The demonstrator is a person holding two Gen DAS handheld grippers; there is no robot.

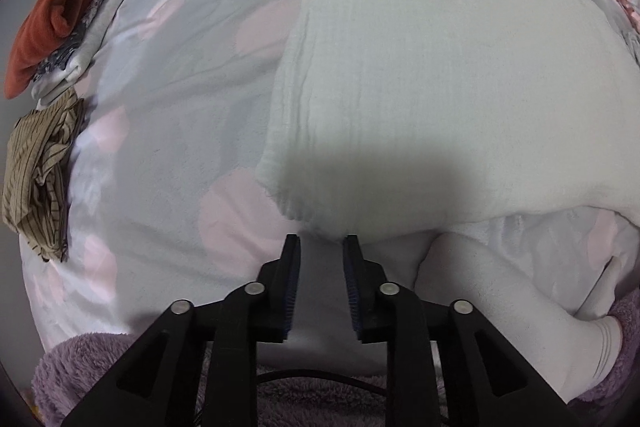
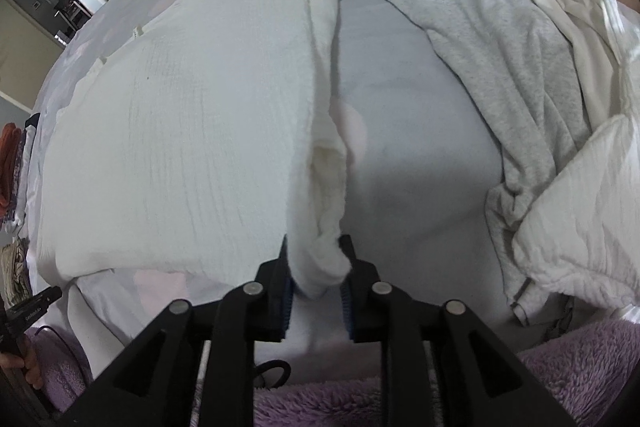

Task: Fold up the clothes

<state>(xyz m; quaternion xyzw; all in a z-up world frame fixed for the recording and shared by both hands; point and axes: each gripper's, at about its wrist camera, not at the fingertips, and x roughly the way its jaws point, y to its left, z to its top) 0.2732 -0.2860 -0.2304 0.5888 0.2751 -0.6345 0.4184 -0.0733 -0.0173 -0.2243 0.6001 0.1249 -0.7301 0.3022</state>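
Note:
A white crinkled garment (image 1: 432,79) lies folded on the bed, filling the right of the left wrist view and the left of the right wrist view (image 2: 180,131). My left gripper (image 1: 320,239) is open, its tips at the garment's near left corner, with nothing between the fingers. My right gripper (image 2: 316,243) has its jaws apart around the bunched near right corner of the garment (image 2: 326,259); the cloth fills the gap and touches both pads. Whether it is clamped I cannot tell.
A grey and pink bedsheet (image 1: 168,131) covers the bed. A rust, patterned and grey folded stack (image 1: 60,23) and a striped olive garment (image 1: 40,171) lie at the left. A grey sweatshirt (image 2: 492,67) and white clothes (image 2: 580,207) are heaped at the right. Purple fleece (image 2: 560,379) is nearest.

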